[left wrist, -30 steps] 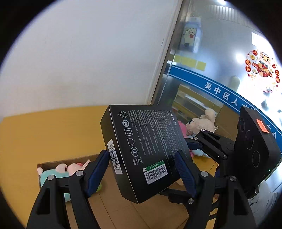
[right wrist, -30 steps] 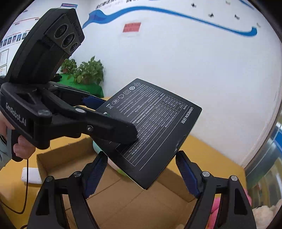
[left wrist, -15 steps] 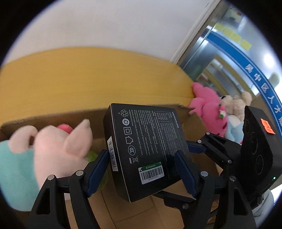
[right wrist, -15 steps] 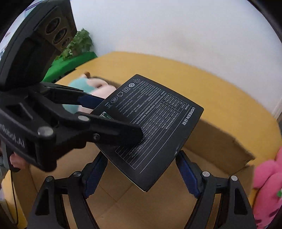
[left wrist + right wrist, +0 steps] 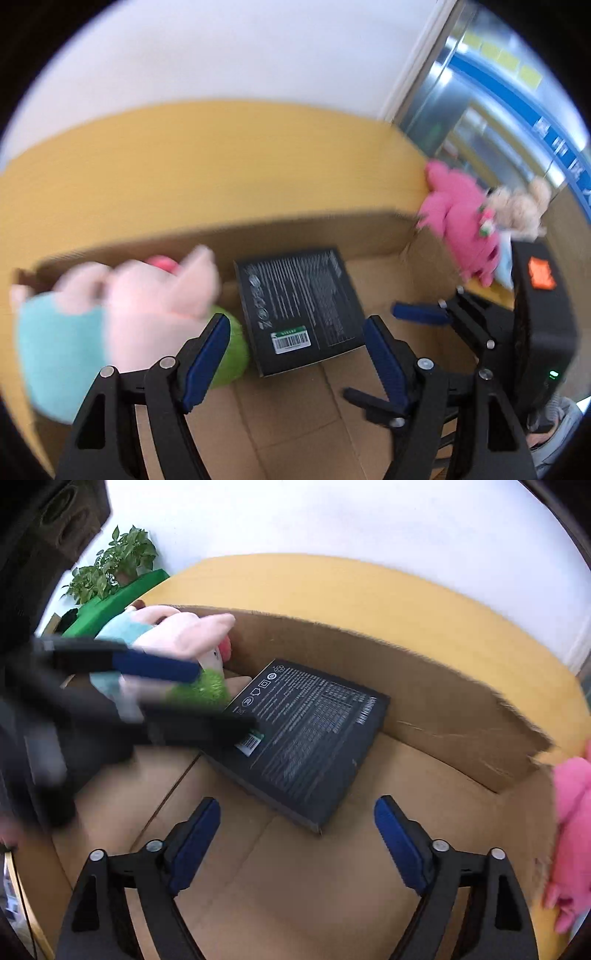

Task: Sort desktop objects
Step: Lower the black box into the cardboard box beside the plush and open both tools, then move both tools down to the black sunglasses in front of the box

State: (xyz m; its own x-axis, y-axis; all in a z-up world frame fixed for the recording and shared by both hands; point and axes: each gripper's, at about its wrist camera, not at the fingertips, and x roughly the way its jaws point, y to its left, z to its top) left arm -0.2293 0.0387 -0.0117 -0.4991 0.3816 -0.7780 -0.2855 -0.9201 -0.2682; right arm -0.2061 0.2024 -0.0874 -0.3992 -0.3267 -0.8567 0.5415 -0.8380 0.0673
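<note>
A flat black product box [image 5: 301,308] with white print and a barcode label lies on the floor of the open cardboard box [image 5: 303,417], printed face up. It also shows in the right wrist view [image 5: 308,738]. My left gripper [image 5: 295,363] is open and empty above the near edge of the black box. My right gripper [image 5: 297,845] is open and empty, just in front of the black box's near corner. The left gripper's arm [image 5: 122,701] crosses the right wrist view on the left, blurred.
A pink and teal plush pig [image 5: 110,317] and a green plush [image 5: 231,354] lie in the carton's left part. The carton wall [image 5: 424,701] rises behind. A pink plush [image 5: 461,225] and a beige one [image 5: 517,206] sit outside at right on the yellow table [image 5: 203,166].
Both grippers held the black box in the air, then lowered it into the carton. Now both have opened and the black box lies on the carton floor.
</note>
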